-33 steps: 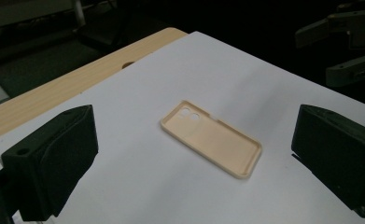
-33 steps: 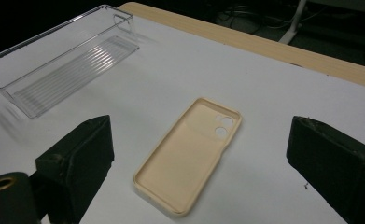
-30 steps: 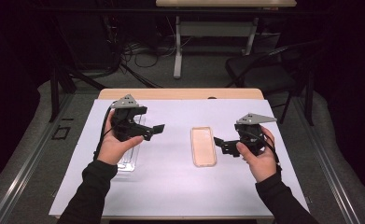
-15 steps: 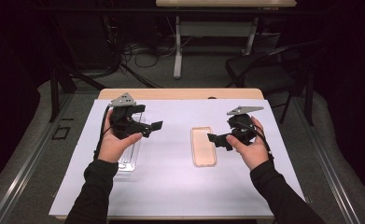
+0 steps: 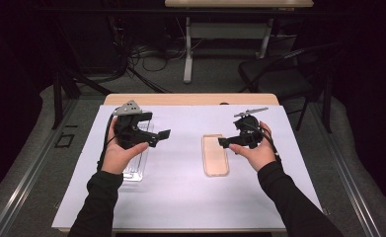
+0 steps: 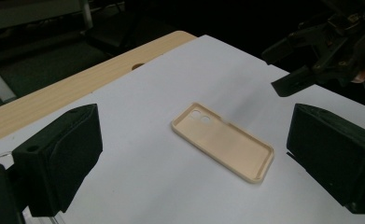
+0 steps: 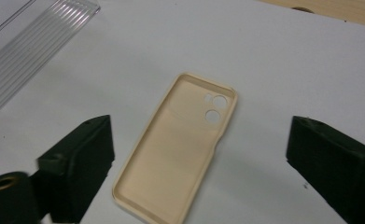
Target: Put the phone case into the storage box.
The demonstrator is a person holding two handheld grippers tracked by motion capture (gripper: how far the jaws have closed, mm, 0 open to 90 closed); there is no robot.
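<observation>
A beige phone case [image 5: 215, 155] lies inside-up on the white sheet, right of centre; its camera holes show in the left gripper view [image 6: 222, 140] and the right gripper view [image 7: 180, 144]. My right gripper [image 5: 223, 142] hovers just over the case's far right edge. It is open [image 7: 203, 154], its jaws have just been closing a little, and nothing is pinched between them. My left gripper [image 5: 160, 137] is held still over the left side, open and empty [image 6: 196, 140], pointing toward the case. A clear ribbed plastic piece [image 5: 134, 168] lies under the left hand.
The white sheet [image 5: 180, 197] covers a wooden table [image 5: 190, 99] whose far edge has a small hole. Beyond the table are a dark chair [image 5: 279, 74], a desk leg [image 5: 188, 49] and floor cables. The clear ribbed piece [image 7: 35, 51] lies apart from the case.
My right hand has moved left and slightly down, from beside the case to over its right edge. The left hand has stayed where it was.
</observation>
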